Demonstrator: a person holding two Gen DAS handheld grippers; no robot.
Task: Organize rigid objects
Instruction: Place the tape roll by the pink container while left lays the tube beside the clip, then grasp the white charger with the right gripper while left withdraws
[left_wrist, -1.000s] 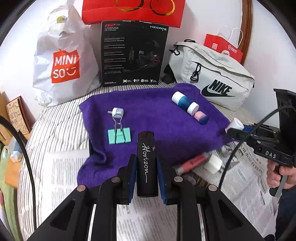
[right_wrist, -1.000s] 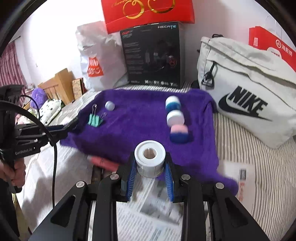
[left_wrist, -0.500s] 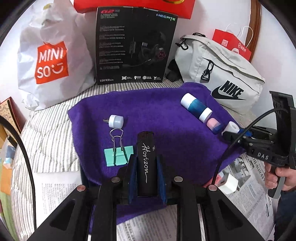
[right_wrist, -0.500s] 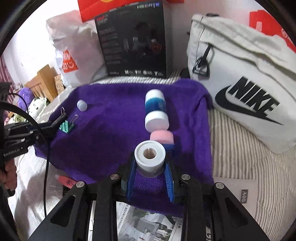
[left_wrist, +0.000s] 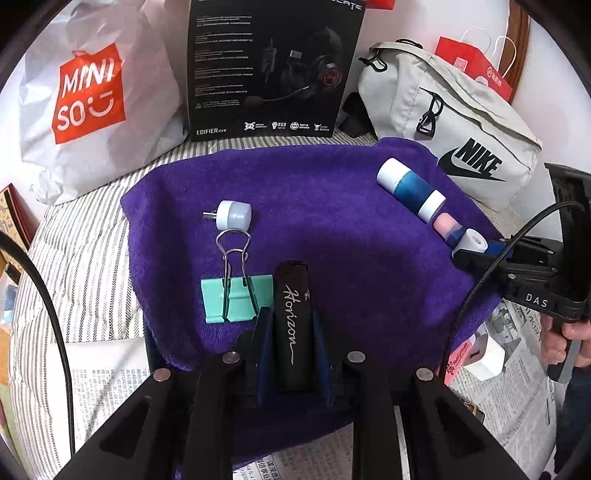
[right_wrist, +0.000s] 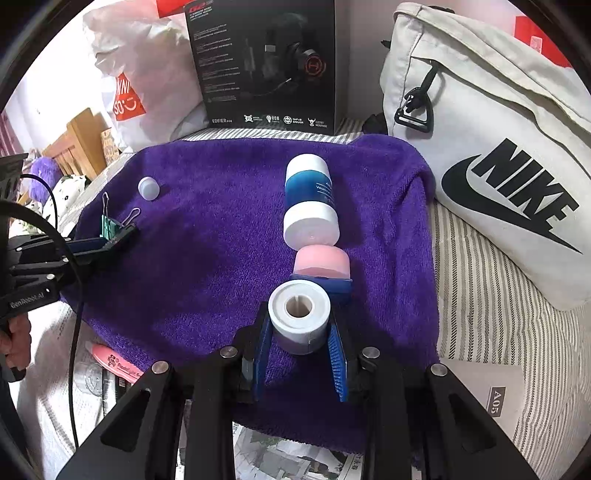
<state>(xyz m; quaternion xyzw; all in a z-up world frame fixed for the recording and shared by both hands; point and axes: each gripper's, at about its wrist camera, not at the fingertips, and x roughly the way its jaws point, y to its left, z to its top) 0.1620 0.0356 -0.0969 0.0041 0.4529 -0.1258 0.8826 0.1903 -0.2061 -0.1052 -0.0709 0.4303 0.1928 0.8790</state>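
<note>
My left gripper (left_wrist: 289, 325) is shut on a black Horizon lighter (left_wrist: 293, 321) low over the purple towel (left_wrist: 332, 236), right beside the green binder clip (left_wrist: 236, 299). A small white plug light (left_wrist: 232, 214) lies just beyond the clip. My right gripper (right_wrist: 300, 334) is shut on a white tape roll (right_wrist: 299, 314) at the towel's right side, right behind a pink-capped jar (right_wrist: 321, 262). A blue and white bottle (right_wrist: 311, 199) lies in line beyond the jar. The right gripper also shows in the left wrist view (left_wrist: 476, 251), and the left gripper in the right wrist view (right_wrist: 114, 236).
A Miniso bag (left_wrist: 88, 99), a black headphone box (left_wrist: 273, 66) and a grey Nike bag (right_wrist: 491, 147) stand behind the towel. A pink tube (left_wrist: 456, 360) and a white charger (left_wrist: 484, 356) lie on newspaper at the towel's front right. A paper card (right_wrist: 487, 391) lies on the striped sheet.
Both grippers have moved forward over the towel with their objects. The lighter now sits beside the binder clip, and the tape roll is close behind the pink jar.
</note>
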